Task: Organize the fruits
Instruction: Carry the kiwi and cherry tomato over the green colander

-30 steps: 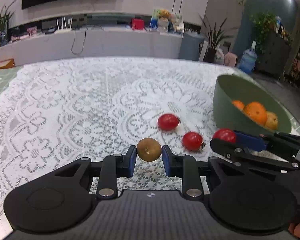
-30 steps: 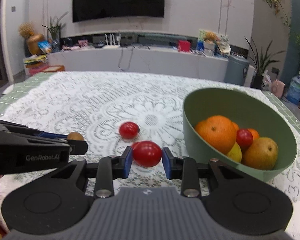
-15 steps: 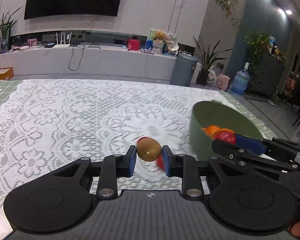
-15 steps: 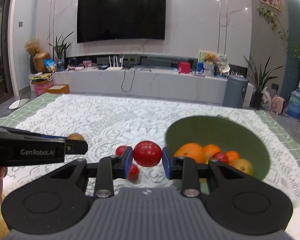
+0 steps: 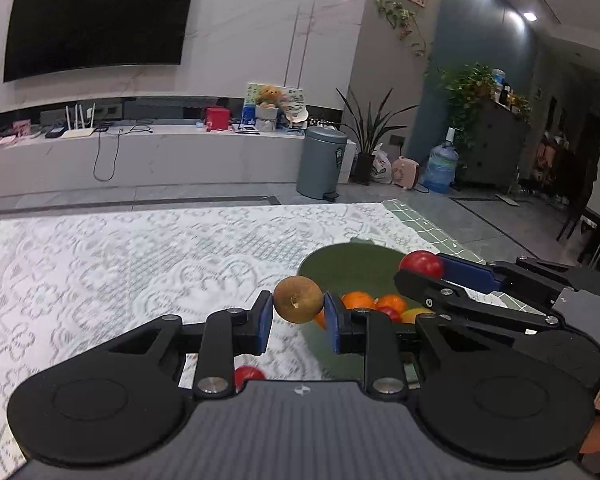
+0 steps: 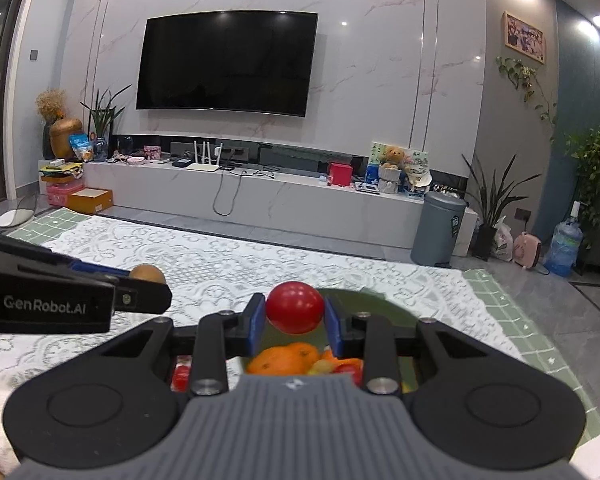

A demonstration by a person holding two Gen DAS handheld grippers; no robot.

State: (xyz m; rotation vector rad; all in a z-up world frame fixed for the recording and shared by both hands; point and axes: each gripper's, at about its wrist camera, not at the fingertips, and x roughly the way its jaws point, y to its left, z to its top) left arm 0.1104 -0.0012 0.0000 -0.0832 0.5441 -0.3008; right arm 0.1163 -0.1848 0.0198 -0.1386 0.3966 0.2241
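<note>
Jaws clamped: left gripper holds brown fruit; right gripper holds red tomato.

The left gripper pinches a small brown fruit between its blue pads, above the near edge of a green bowl that holds oranges and other fruit. To the right, the right gripper clamps a red fruit over the bowl. Another red fruit lies on the lace tablecloth, partly hidden under the left gripper.
</note>
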